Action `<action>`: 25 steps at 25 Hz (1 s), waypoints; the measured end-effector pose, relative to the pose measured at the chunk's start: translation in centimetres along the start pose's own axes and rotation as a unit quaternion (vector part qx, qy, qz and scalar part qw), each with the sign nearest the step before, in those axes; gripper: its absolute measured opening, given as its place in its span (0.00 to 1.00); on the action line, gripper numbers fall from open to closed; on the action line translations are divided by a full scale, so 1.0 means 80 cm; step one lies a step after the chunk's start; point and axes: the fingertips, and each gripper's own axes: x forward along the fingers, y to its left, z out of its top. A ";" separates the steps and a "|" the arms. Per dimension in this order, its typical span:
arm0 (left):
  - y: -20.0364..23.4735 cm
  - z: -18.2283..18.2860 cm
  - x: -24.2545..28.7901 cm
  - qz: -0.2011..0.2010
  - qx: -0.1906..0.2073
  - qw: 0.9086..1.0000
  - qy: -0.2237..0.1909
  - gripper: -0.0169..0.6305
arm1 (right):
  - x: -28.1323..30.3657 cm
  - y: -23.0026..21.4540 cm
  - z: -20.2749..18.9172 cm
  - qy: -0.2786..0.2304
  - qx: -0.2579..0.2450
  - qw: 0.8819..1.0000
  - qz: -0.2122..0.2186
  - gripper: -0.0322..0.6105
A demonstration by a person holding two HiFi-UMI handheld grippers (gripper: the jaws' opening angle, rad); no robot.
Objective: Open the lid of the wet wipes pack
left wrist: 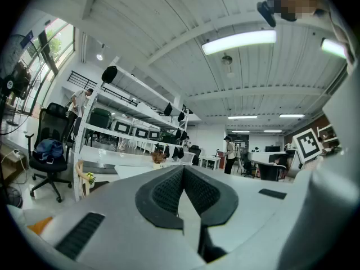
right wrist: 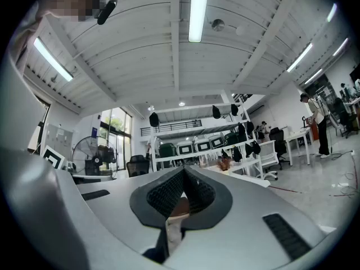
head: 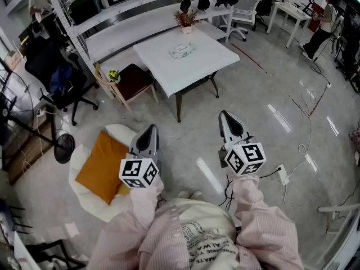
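Seen from above, a person in pale pink sleeves stands on a glossy grey floor (head: 253, 111), holding a grey two-jaw gripper in each hand; both point level toward the room. The left gripper (head: 151, 130) has its jaws closed, tips meeting with nothing between them; the right gripper (head: 225, 117) is likewise closed and empty. Well ahead of both stands a white square table (head: 208, 58) on dark legs; the flat, pale wet wipes pack (head: 183, 50) lies near its middle, lid down, and a small pot of dried plant (head: 185, 20) sits at its far edge. A wooden chair with a dark seat (head: 134, 79) stands beside the table; long white shelving (head: 121, 13) runs behind it. An orange cushion (head: 101, 165) lies on a white floor pad (head: 121, 133) by the left gripper; a black office chair (head: 56, 75) stands at far left.
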 end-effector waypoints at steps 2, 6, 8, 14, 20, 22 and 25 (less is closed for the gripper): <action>-0.007 -0.001 0.001 -0.001 -0.002 1.000 0.001 0.02 | -0.004 -0.004 0.002 0.001 0.000 1.000 0.001 0.05; -0.020 -0.001 0.002 -0.002 -0.003 1.000 -0.001 0.02 | -0.013 -0.011 0.005 0.000 0.000 1.000 0.002 0.05; -0.027 0.000 0.004 -0.003 -0.002 1.000 -0.002 0.02 | -0.017 -0.018 0.009 -0.005 0.004 1.000 0.003 0.05; -0.049 -0.008 0.009 -0.008 0.001 1.000 -0.002 0.02 | -0.022 -0.025 0.005 -0.003 -0.017 0.999 0.027 0.05; -0.048 -0.017 0.013 0.000 -0.006 1.000 0.003 0.02 | -0.012 -0.031 -0.004 0.006 -0.027 0.999 0.032 0.05; -0.041 -0.016 0.015 0.004 -0.006 1.000 0.001 0.02 | -0.003 -0.034 -0.005 0.003 -0.028 0.999 0.030 0.05; -0.026 -0.023 0.019 0.012 -0.009 1.000 0.006 0.02 | 0.010 -0.032 -0.012 0.003 -0.021 0.999 0.030 0.17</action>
